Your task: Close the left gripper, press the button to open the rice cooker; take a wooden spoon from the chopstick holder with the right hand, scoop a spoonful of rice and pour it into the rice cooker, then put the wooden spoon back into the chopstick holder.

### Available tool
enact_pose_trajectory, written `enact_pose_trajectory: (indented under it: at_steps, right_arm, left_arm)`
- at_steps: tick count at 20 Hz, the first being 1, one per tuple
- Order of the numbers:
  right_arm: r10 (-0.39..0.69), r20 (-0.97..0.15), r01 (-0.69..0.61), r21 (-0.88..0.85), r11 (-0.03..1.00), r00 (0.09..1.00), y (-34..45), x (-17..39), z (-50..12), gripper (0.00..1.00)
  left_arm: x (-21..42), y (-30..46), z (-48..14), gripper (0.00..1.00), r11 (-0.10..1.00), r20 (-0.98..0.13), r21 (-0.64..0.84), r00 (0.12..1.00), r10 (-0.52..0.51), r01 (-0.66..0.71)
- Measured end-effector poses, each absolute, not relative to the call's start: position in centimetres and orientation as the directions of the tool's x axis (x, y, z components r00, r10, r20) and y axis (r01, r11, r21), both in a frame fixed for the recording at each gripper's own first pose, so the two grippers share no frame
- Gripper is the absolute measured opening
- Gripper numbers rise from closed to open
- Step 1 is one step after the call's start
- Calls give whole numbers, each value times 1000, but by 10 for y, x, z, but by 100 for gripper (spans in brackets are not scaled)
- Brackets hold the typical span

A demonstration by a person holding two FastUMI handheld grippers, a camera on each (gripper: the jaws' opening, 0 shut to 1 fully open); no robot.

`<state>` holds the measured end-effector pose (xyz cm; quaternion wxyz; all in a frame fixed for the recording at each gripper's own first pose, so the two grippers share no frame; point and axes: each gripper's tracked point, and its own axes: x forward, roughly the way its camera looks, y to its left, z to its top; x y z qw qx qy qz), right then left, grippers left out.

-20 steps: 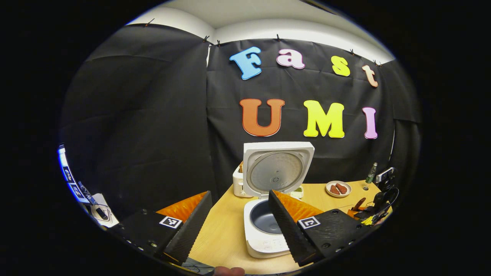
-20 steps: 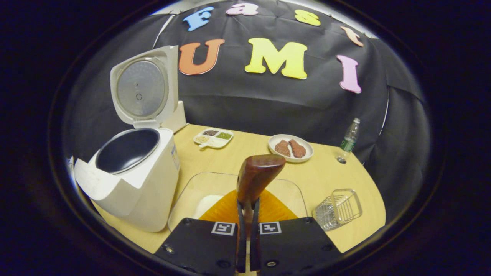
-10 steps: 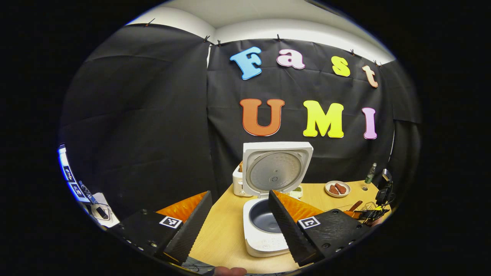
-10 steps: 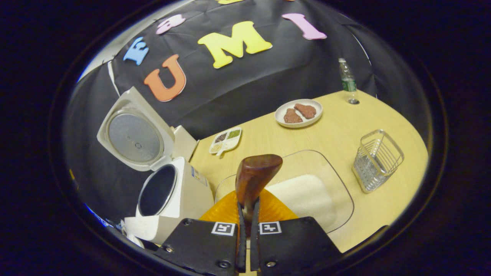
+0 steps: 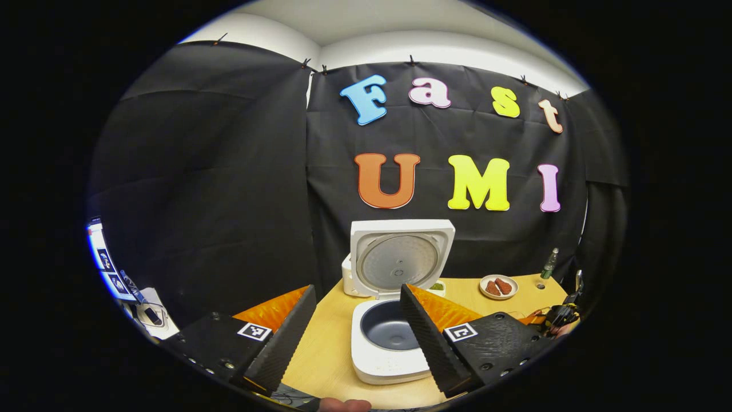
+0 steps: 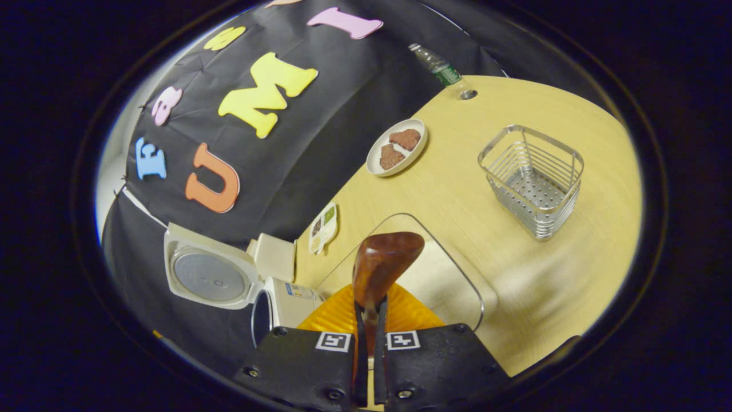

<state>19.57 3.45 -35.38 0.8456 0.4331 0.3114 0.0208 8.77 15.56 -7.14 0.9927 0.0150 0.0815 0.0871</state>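
Scoop step: right gripper (image 6: 366, 320) clamped on wooden spoon (image 6: 382, 263), tilted above the glass rice dish (image 6: 457, 269); left gripper (image 5: 357, 326) spread wide before the open rice cooker (image 5: 389, 337); next dip into rice.

A glossy dark wooden spoon (image 6: 382, 266) caught the light above a matt wood-grain table (image 6: 457, 189). The chopstick holder (image 6: 533, 180) was shiny wire metal, the rice cooker (image 5: 392, 297) smooth white plastic, its inner pot (image 5: 389, 332) apparently matt dark metal.
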Motion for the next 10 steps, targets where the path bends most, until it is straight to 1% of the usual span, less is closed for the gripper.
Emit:
enact_pose_trajectory:
  at_steps: [4, 6, 10]
  right_arm:
    - [316, -459, 254, 816, 520, 830, 8, 194, -327, 10]
    - [324, -430, 250, 846, 472, 843, -2, 194, -311, 10]
    - [340, -378, 212, 875, 436, 861, -10, 199, -275, 9]
  left_arm:
    - [86, 142, -65, 94, 982, -155, 27, 970, 188, -186]
    - [84, 144, -61, 95, 977, -144, 27, 966, 214, -212]
    - [74, 147, -56, 94, 969, -134, 8, 960, 244, -245]
